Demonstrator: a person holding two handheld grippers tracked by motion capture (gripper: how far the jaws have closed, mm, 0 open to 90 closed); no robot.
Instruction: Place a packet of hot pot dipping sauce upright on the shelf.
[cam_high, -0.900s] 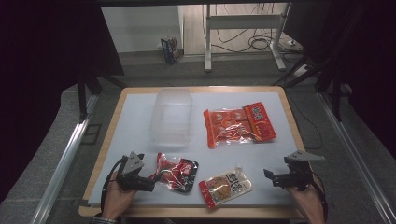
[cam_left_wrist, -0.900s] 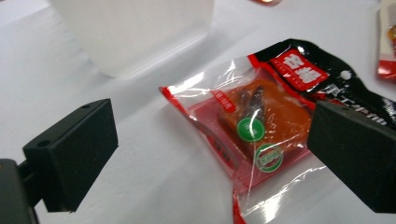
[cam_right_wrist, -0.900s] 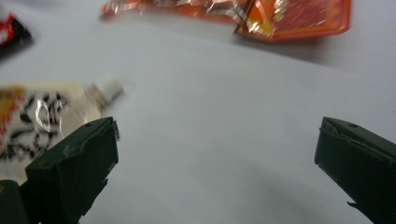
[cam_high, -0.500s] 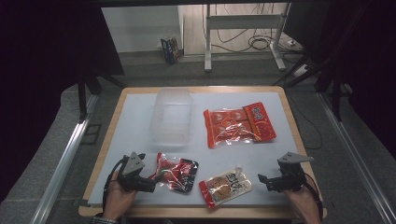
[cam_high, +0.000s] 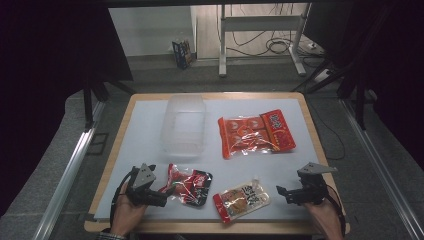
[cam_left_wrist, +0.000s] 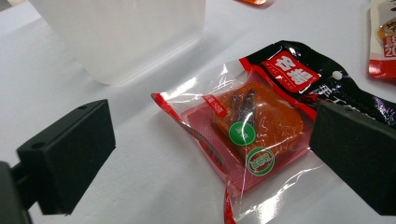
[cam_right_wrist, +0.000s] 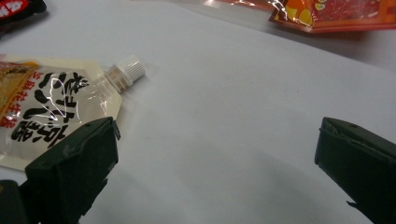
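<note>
On the near edge of the white-topped table (cam_high: 150, 125) we hold both grippers spread wide over loose food packets.

Our left gripper (cam_high: 162, 194) lies low at the front left, its black jaws released and grasping nothing; in the left gripper view the red-and-black clear plastic snack packet (cam_left_wrist: 261, 135) lies flat on the table between them, one jaw over its right edge. Just behind that packet stands the translucent plastic box (cam_high: 184, 124). Our right gripper (cam_high: 281, 191) rests at the front right, jaws likewise released and empty, with bare table between them. The cream spouted pouch with black lettering and a white screw cap (cam_right_wrist: 51, 112) lies beside its left jaw, between our two grippers. Farther back lies the large orange-red multipack bag (cam_high: 256, 133), well apart from both.
</note>
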